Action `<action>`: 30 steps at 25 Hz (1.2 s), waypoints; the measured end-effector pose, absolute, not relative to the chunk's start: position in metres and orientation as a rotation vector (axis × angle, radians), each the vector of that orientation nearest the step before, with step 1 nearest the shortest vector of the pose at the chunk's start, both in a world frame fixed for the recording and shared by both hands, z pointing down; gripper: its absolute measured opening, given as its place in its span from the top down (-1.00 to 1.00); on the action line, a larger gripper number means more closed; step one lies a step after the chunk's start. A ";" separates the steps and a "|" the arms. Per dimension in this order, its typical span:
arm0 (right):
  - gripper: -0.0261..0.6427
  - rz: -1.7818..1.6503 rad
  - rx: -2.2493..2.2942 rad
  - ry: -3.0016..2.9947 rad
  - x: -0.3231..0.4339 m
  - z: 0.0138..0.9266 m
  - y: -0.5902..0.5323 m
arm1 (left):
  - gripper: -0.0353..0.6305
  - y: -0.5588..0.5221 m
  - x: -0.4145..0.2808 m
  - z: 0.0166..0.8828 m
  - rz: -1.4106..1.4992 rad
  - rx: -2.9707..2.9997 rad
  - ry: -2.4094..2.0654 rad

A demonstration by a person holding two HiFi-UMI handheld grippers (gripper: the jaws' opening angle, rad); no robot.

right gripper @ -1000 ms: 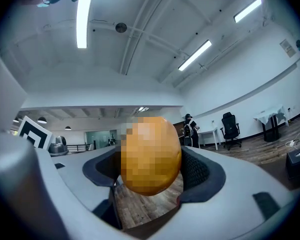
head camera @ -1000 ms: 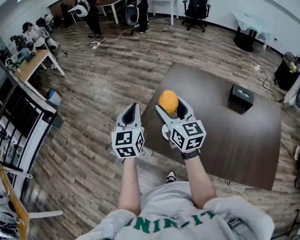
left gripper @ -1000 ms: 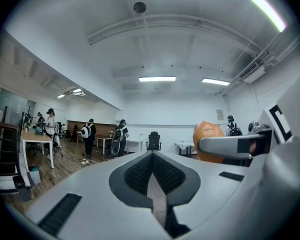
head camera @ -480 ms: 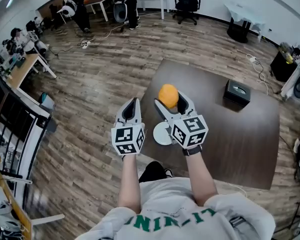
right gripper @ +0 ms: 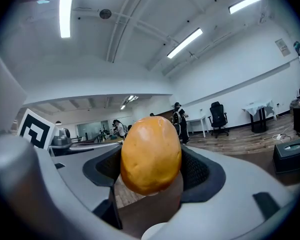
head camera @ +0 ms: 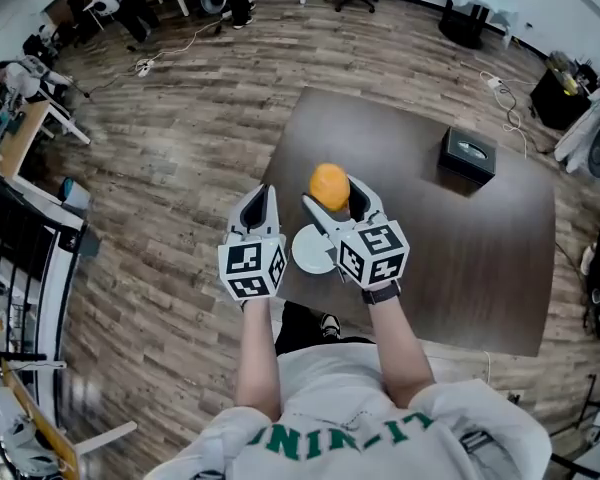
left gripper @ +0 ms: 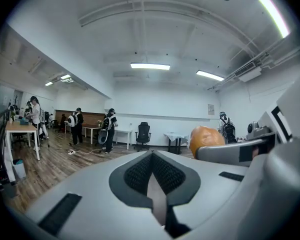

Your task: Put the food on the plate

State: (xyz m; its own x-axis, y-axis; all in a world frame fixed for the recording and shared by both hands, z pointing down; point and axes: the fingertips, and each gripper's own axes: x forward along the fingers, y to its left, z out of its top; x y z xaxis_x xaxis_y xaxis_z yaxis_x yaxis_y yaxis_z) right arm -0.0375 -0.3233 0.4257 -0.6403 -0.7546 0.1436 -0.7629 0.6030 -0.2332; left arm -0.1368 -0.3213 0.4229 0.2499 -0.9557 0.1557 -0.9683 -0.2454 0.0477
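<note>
Right gripper [head camera: 332, 190] holds the food [head camera: 329, 184] in wide jaws, above the table [head camera: 460, 238] beyond the edge-side plate [head camera: 307, 252]; left gripper [head camera: 263, 194] closed, empty.

The food [head camera: 329, 185], a smooth orange-yellow, egg-shaped lump, is sitting pinched between the two jaws of the right tool [head camera: 333, 196], hanging in the air above the dark table [head camera: 460, 258]. The plate [head camera: 308, 251], small, round and white, is lying flat by the table's near edge, just short of the food and partly covered by that tool.
</note>
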 end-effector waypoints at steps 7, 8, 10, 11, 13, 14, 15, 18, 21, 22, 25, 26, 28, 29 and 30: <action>-0.12 0.477 1.312 -2.713 -0.037 0.462 -0.329 | 0.86 -0.338 -0.139 0.445 0.156 2.364 -1.819; -0.12 0.482 1.310 -2.702 -0.036 0.468 -0.330 | 0.86 -0.339 -0.138 0.449 0.159 2.363 -1.812; -0.12 0.496 1.313 -2.674 -0.033 0.479 -0.332 | 0.86 -0.343 -0.135 0.458 0.169 2.365 -1.791; -0.12 0.508 1.315 -2.659 -0.031 0.485 -0.333 | 0.86 -0.344 -0.133 0.463 0.175 2.365 -1.782; -0.12 0.540 1.315 -2.633 -0.029 0.499 -0.333 | 0.86 -0.345 -0.131 0.474 0.194 2.361 -1.768; -0.12 0.552 1.315 -2.622 -0.028 0.505 -0.333 | 0.86 -0.346 -0.131 0.480 0.205 2.358 -1.764; -0.12 0.559 1.314 -2.613 -0.028 0.511 -0.334 | 0.86 -0.347 -0.130 0.485 0.213 2.354 -1.761; -0.12 0.582 1.307 -2.589 -0.027 0.526 -0.336 | 0.86 -0.348 -0.129 0.500 0.224 2.341 -1.746; -0.12 0.618 1.275 -2.563 -0.030 0.545 -0.338 | 0.86 -0.349 -0.129 0.513 0.224 2.330 -1.732; -0.13 0.628 1.258 -2.554 -0.032 0.552 -0.338 | 0.86 -0.349 -0.130 0.517 0.221 2.325 -1.728; -0.13 0.643 1.207 -2.532 -0.038 0.571 -0.337 | 0.86 -0.349 -0.130 0.532 0.222 2.309 -1.714; -0.13 0.644 1.192 -2.523 -0.040 0.577 -0.336 | 0.86 -0.349 -0.130 0.537 0.226 2.302 -1.709; -0.13 0.642 1.163 -2.497 -0.044 0.590 -0.334 | 0.86 -0.348 -0.132 0.546 0.235 2.288 -1.704; -0.13 0.642 1.154 -2.484 -0.046 0.595 -0.333 | 0.86 -0.348 -0.133 0.550 0.240 2.283 -1.705; -0.13 0.644 1.148 -2.472 -0.048 0.601 -0.333 | 0.86 -0.348 -0.135 0.554 0.245 2.280 -1.706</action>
